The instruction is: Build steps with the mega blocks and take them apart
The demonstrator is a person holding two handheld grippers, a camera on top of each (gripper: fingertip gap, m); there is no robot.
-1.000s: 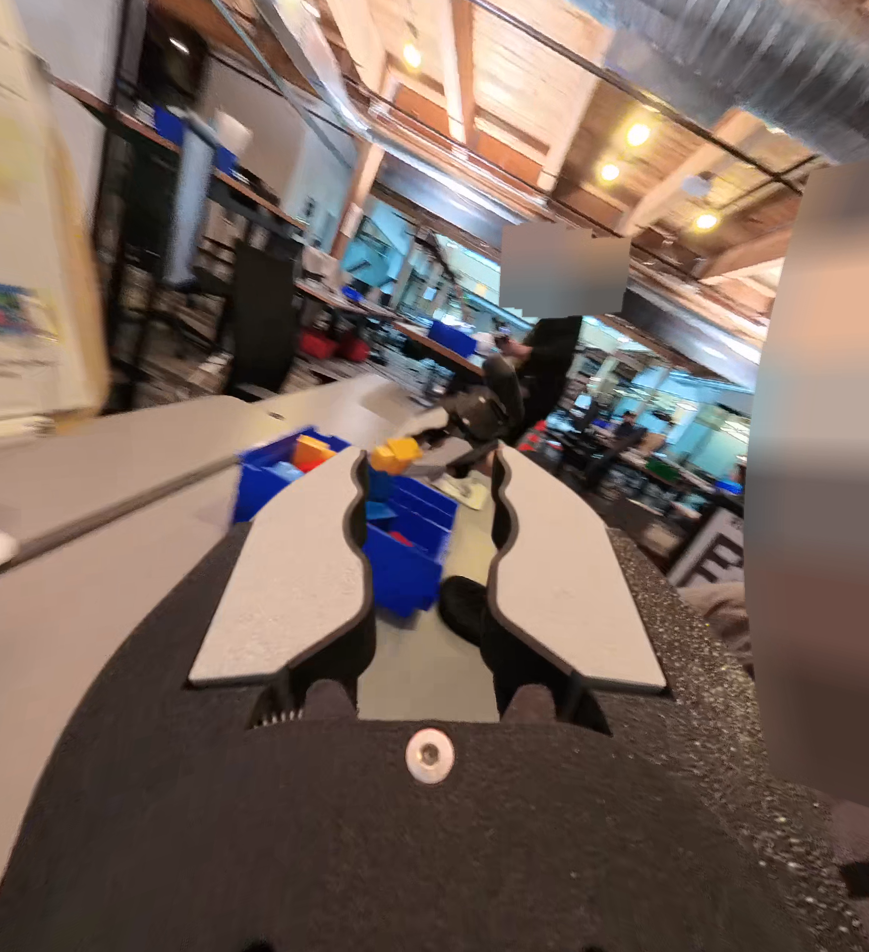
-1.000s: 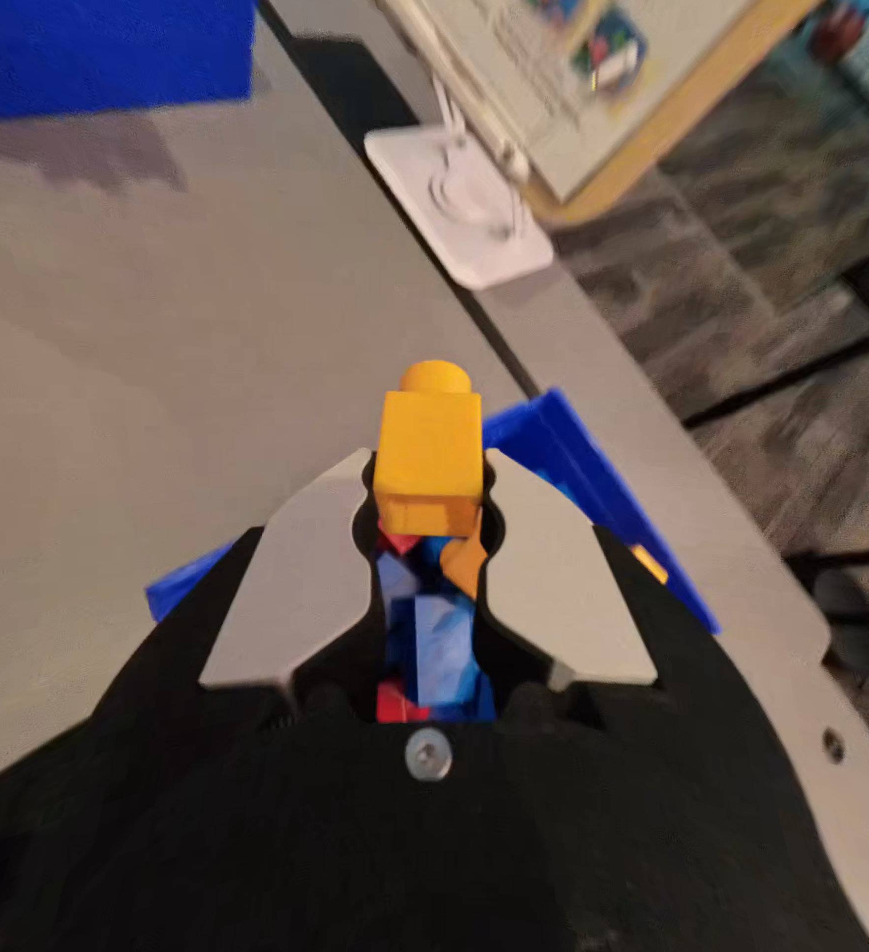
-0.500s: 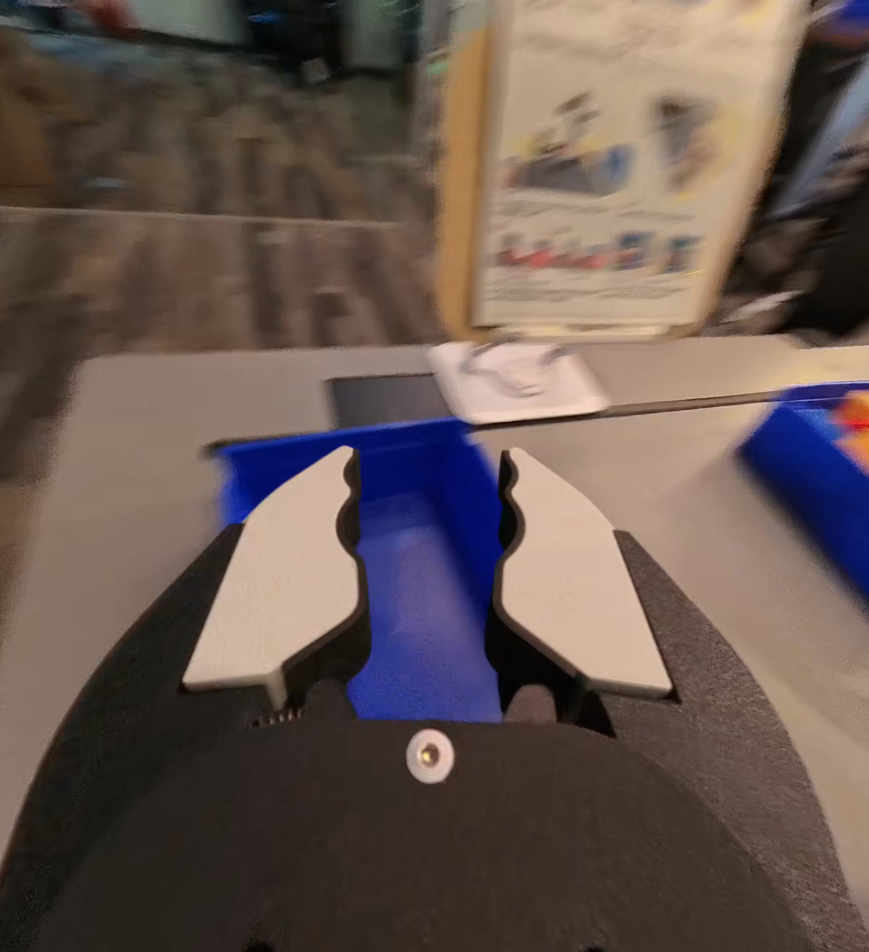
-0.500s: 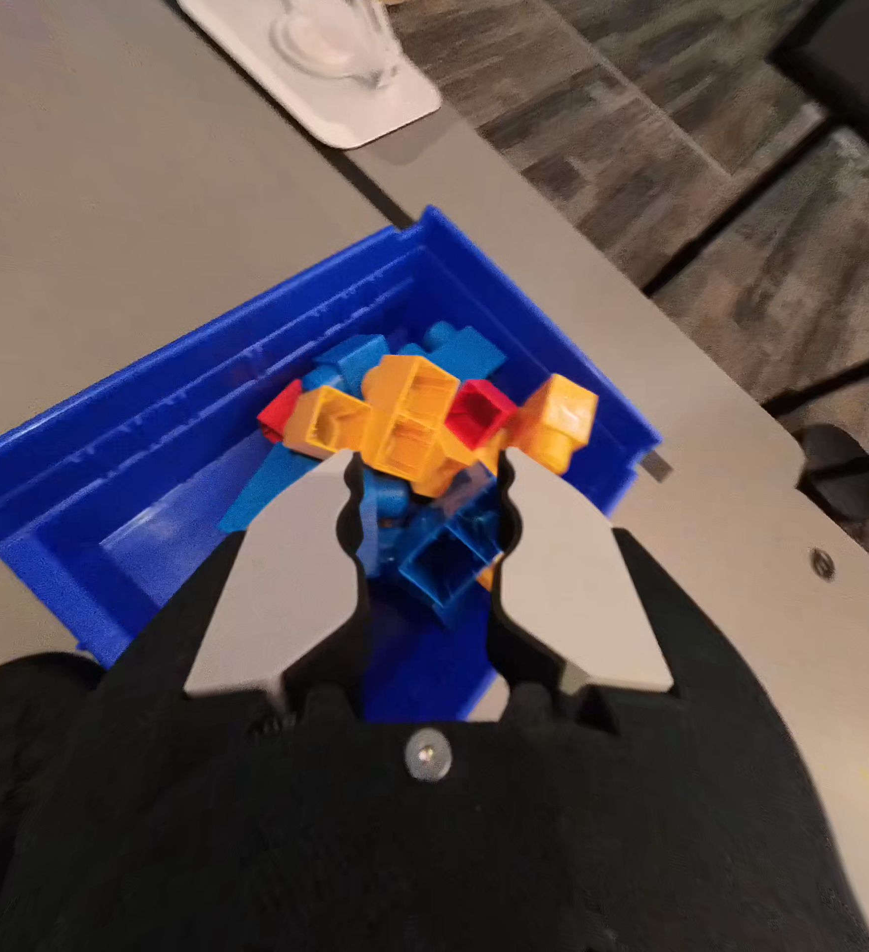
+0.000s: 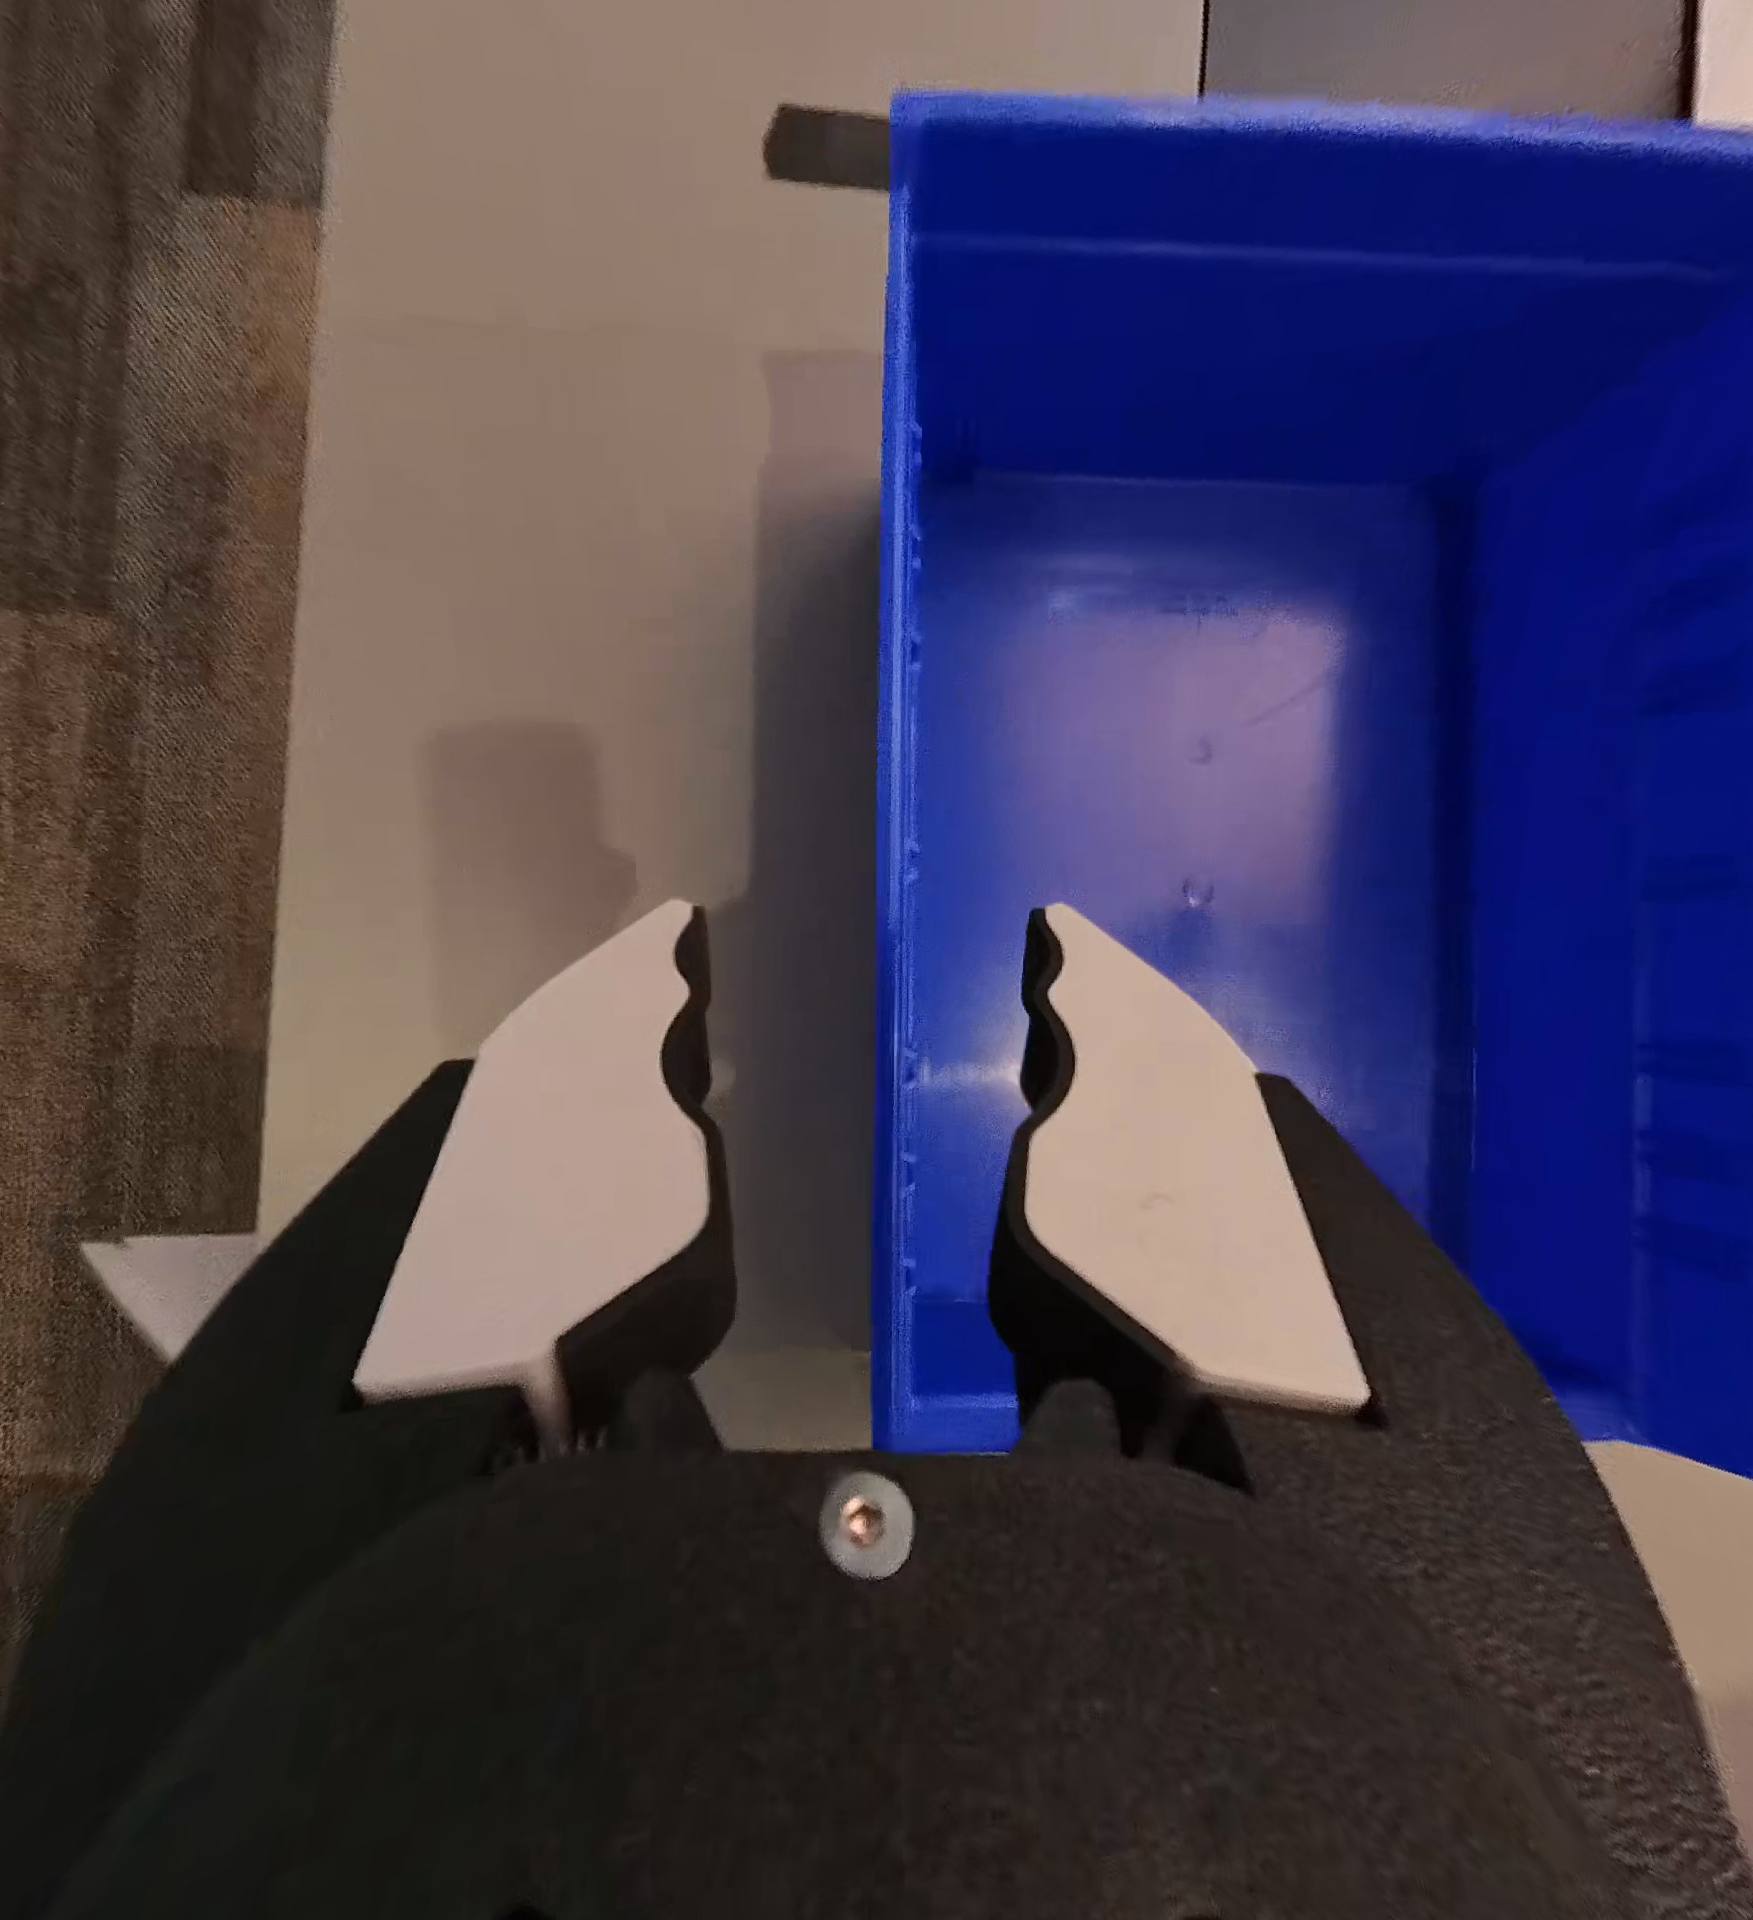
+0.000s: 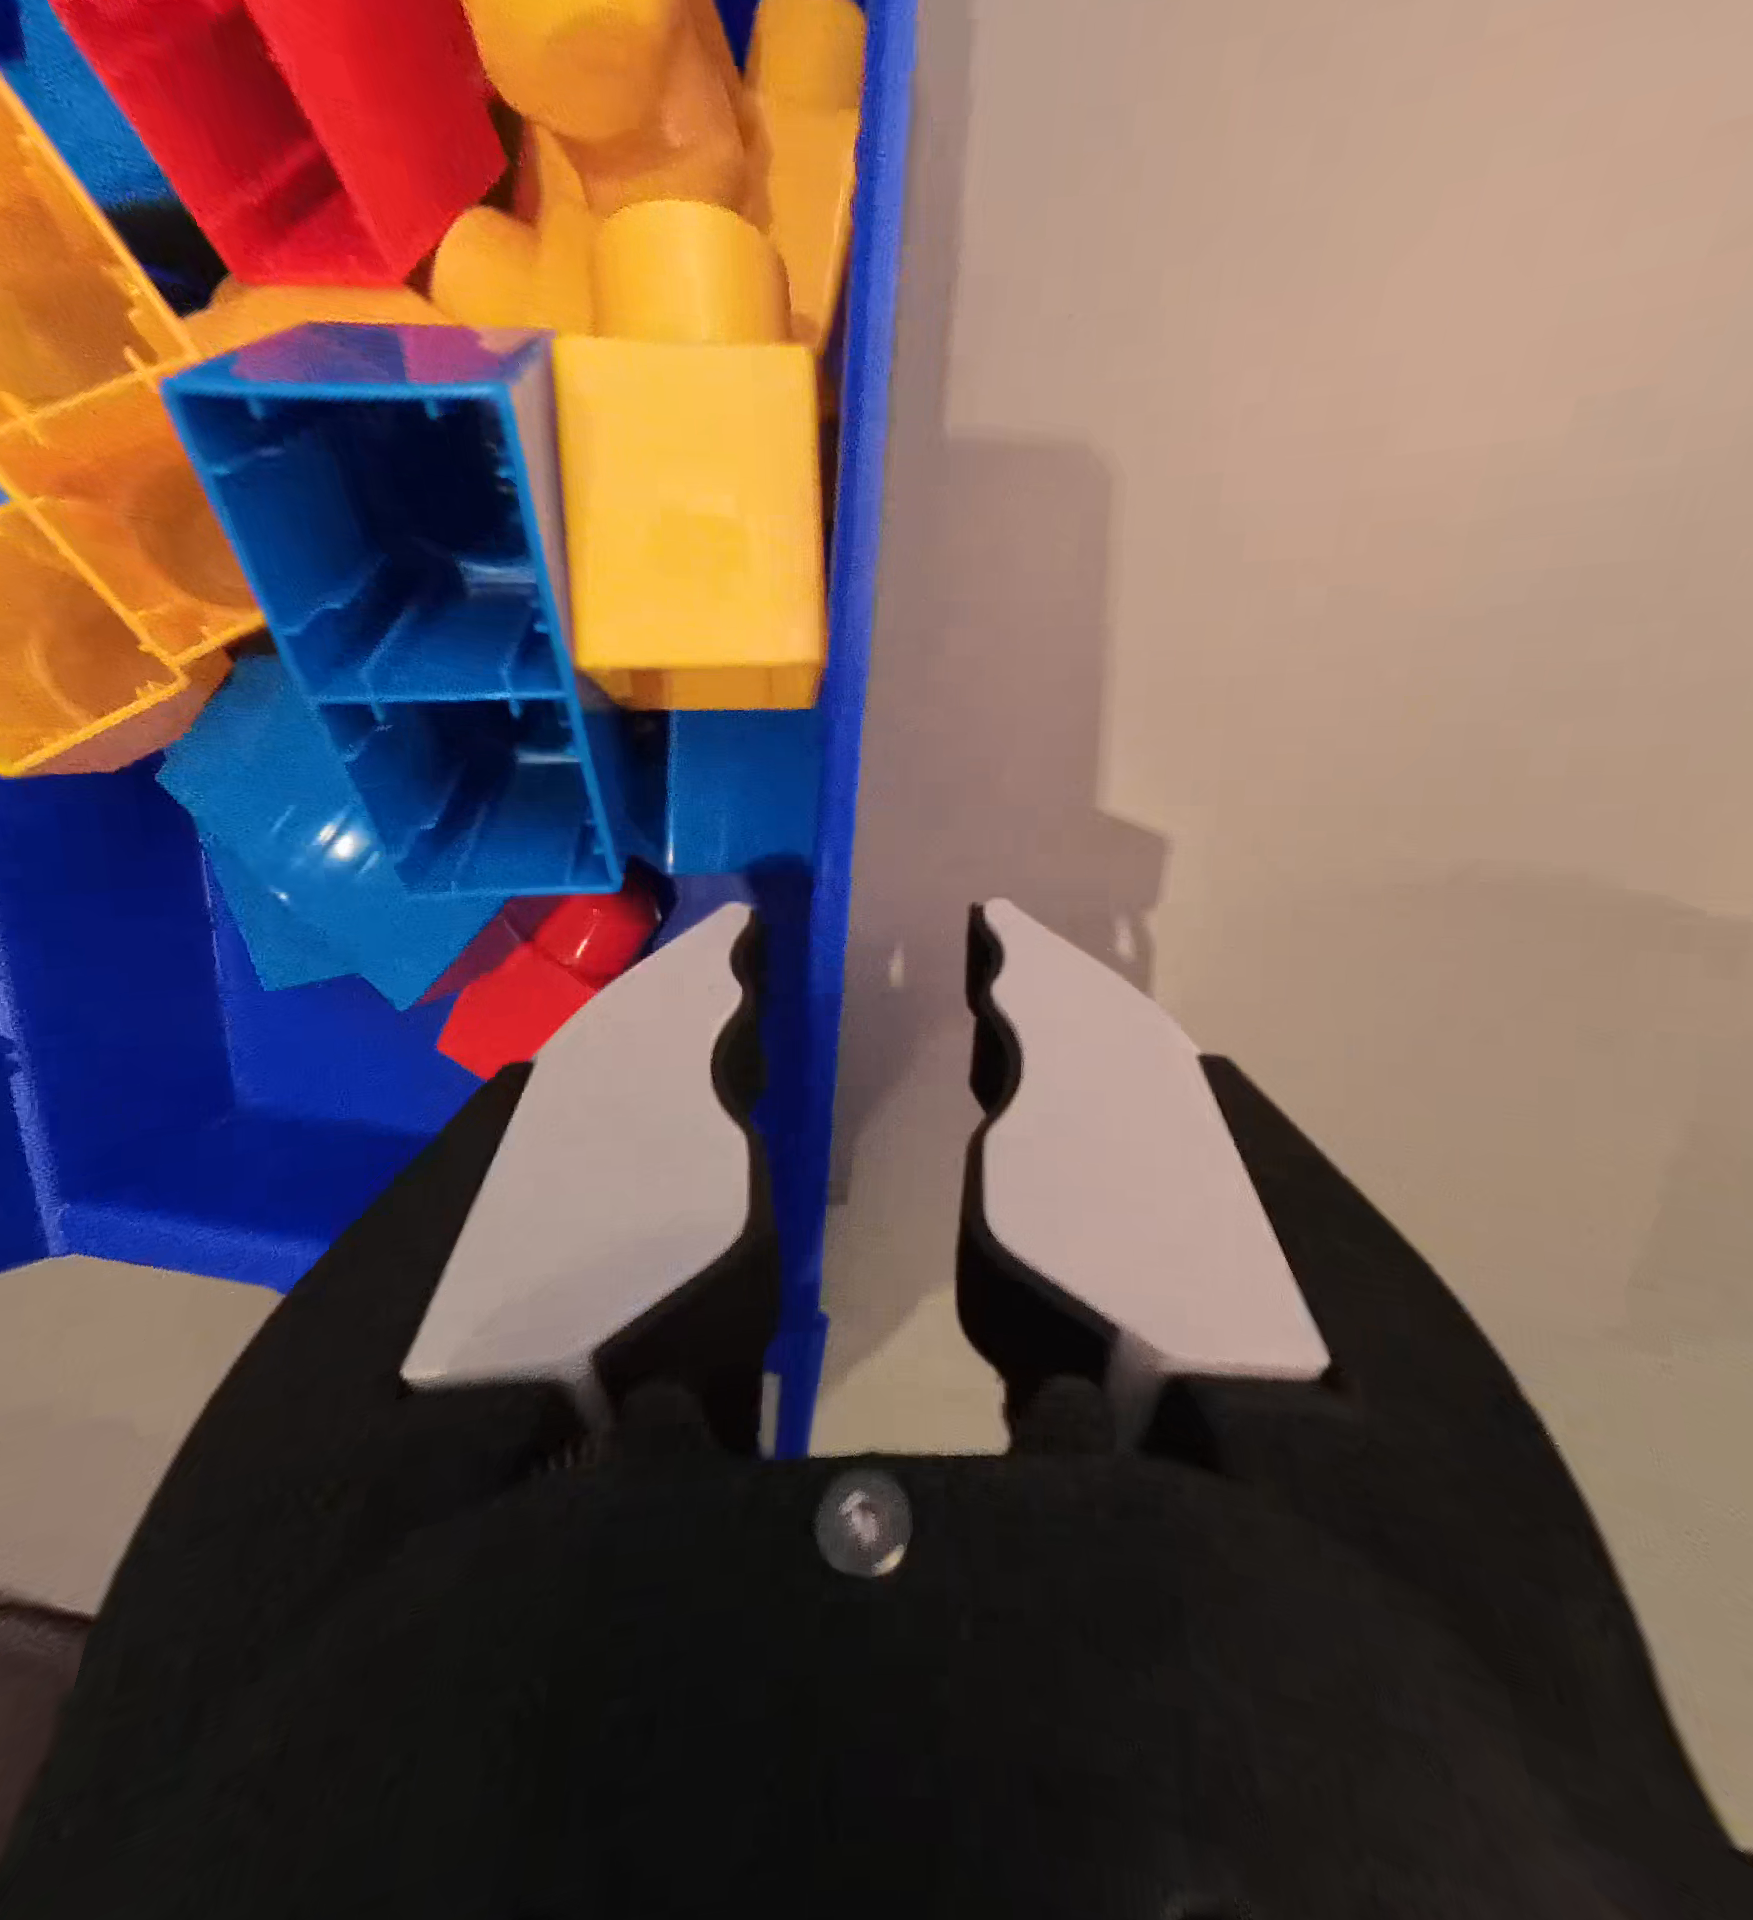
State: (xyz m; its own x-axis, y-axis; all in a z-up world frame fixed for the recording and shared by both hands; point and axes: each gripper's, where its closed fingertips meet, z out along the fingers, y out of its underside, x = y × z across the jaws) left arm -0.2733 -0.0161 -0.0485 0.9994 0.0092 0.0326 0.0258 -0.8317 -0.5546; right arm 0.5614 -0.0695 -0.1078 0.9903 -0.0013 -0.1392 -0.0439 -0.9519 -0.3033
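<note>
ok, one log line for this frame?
left claw: open, straddling wall of empty bin | right claw: open, straddling wall of block bin | blocks: loose in bin | nothing held

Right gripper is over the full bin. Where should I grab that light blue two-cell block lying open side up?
Judging from the right wrist view, take the light blue hollow plastic block across its two long outer walls, from above. Its open cavities face the camera and it lies atop the pile. The yellow block crowds one wall, so the right gripper may need to nudge in.
</note>
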